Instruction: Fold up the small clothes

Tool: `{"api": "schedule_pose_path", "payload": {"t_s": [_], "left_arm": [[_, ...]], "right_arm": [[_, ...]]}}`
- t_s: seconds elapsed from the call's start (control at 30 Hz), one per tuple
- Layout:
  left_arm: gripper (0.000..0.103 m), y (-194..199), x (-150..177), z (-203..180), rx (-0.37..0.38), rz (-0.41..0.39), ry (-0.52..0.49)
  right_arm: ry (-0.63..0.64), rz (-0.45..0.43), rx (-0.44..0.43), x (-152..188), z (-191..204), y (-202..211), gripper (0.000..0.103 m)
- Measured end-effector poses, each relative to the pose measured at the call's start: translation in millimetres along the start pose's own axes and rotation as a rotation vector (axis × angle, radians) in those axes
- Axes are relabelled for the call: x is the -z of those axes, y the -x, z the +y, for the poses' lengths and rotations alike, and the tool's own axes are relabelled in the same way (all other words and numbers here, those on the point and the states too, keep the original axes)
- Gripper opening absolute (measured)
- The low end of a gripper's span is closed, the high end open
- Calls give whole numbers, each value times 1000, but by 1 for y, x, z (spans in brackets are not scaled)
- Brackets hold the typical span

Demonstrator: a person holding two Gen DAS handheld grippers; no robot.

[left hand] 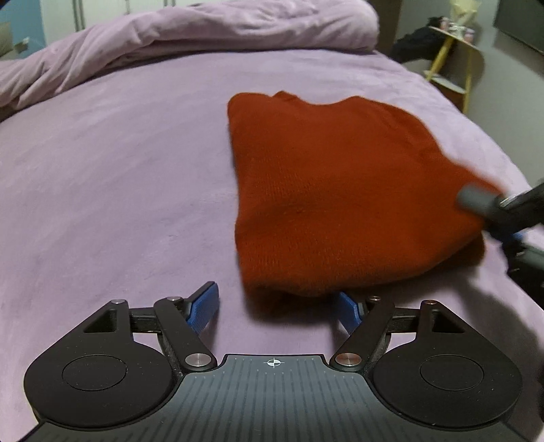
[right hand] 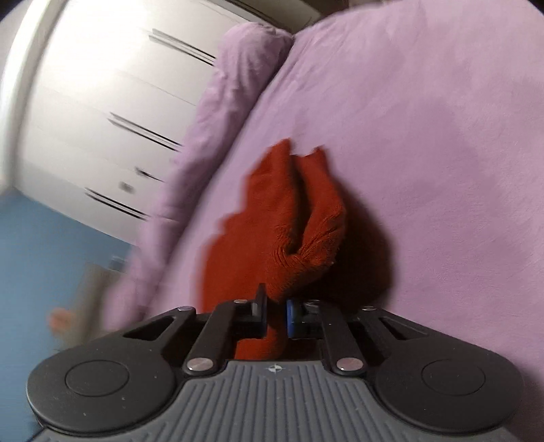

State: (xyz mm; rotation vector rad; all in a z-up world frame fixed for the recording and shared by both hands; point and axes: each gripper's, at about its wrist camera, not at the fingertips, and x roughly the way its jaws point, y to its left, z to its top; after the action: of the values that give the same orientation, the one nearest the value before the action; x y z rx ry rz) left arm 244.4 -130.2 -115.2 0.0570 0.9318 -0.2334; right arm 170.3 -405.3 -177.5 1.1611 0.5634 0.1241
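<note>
I have the rust-red knit garment [left hand: 326,190] lying on the lilac bed cover [left hand: 119,190], sitting from about one to three o'clock of centre in the left wrist view, already doubled into a thick rectangle with a clean folded edge on its left. My right gripper [right hand: 277,316] has pinched one corner of it: in the right wrist view the two pads are closed tight on a bunch of the knit, and the cloth rises from the jaws toward twelve o'clock in two gathered ridges. I hold it by the corner, I judge, so the whole flap can be carried over as one layer — a grip at mid-edge would let the ends droop. That view is rolled and smeared, so I cannot say how much of the garment is off the bed.

My left gripper [left hand: 278,307] stands wide open and holds nothing, its blue pads on either side of the garment's near hem at six o'clock, just short of it. I read that as standing ready to pin or take the hem.

No basket, drawer or box shows on the bed. A rumpled duvet [left hand: 190,30] lies at eleven o'clock, and a yellow-legged side table [left hand: 452,51] stands at one o'clock beyond the mattress.
</note>
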Motion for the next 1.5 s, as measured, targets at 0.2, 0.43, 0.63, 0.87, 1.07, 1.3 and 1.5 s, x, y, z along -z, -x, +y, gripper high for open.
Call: {"api": "schedule_pose_path", "payload": {"t_s": [0.2,0.43,0.63,0.87,1.07,1.3,1.5], "left_arm": [[79,-6,-3,14,-24,11,107],[79,-4,-2,18,-40,21,110],[79,-2,-2,26,-43,34,148],[77,3,-3,30,-47,46,170],[77,4,-3,30,-48,44,172],[78,12,6,63,-19,64,149],[75,27,1,120,131,23,308]], "right_arm": [[126,-4,203,-7,0,-4,7],[190,11,256,3,5,-13,7],[244,18,293,4,15,-11,7],[177,22,212,1,4,-5,7],[216,22,216,1,7,-7,7],[455,90,276,-2,12,3,20],[355,77,238,-35,-9,33,50]]}}
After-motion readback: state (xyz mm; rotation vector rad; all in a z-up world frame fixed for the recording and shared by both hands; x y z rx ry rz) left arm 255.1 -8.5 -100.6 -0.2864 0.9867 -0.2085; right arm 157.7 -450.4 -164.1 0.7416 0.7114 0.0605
